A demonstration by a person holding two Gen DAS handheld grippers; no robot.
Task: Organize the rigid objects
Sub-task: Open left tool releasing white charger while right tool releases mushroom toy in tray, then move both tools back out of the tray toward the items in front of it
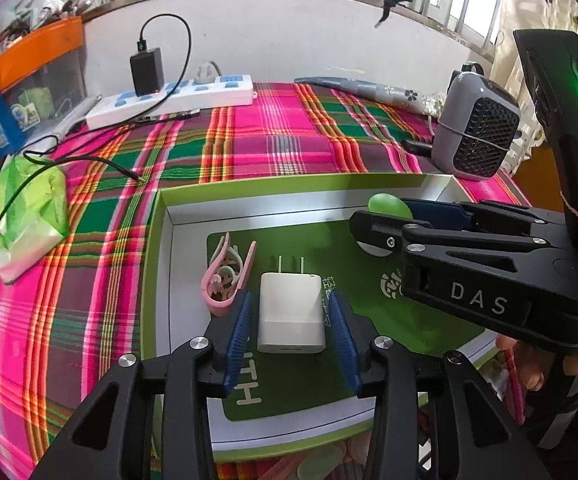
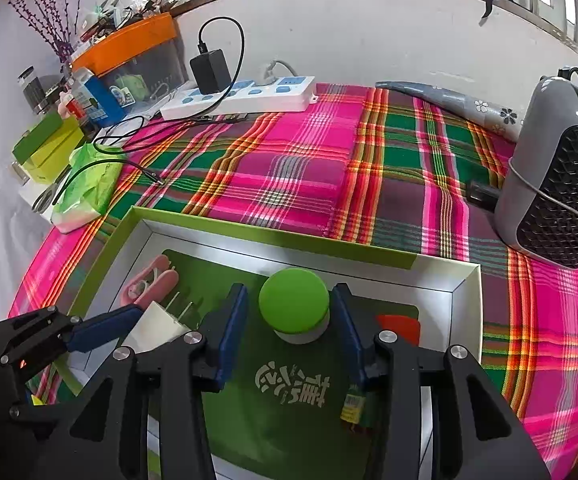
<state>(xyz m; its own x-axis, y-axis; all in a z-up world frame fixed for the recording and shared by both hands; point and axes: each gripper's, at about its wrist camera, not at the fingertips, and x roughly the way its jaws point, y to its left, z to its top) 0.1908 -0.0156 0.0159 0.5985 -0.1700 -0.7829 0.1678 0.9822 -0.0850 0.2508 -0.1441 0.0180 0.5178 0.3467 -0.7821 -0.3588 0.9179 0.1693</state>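
A shallow green-rimmed box (image 1: 157,240) (image 2: 249,232) lies on the plaid cloth. In it rest a pink clip (image 1: 225,276) (image 2: 149,284), a white plug charger (image 1: 291,312) (image 2: 157,326) and a green-capped jar (image 2: 294,306) (image 1: 389,206). My left gripper (image 1: 291,320) is open, its blue pads either side of the charger with small gaps. My right gripper (image 2: 289,320) is open around the green-capped jar, pads not touching it. Each gripper shows in the other's view.
A white power strip (image 1: 177,100) with a black adapter and cables lies at the back. A grey heater (image 1: 477,132) (image 2: 561,184) stands at the right. A green tissue pack (image 1: 29,208) and bottles and boxes crowd the left edge.
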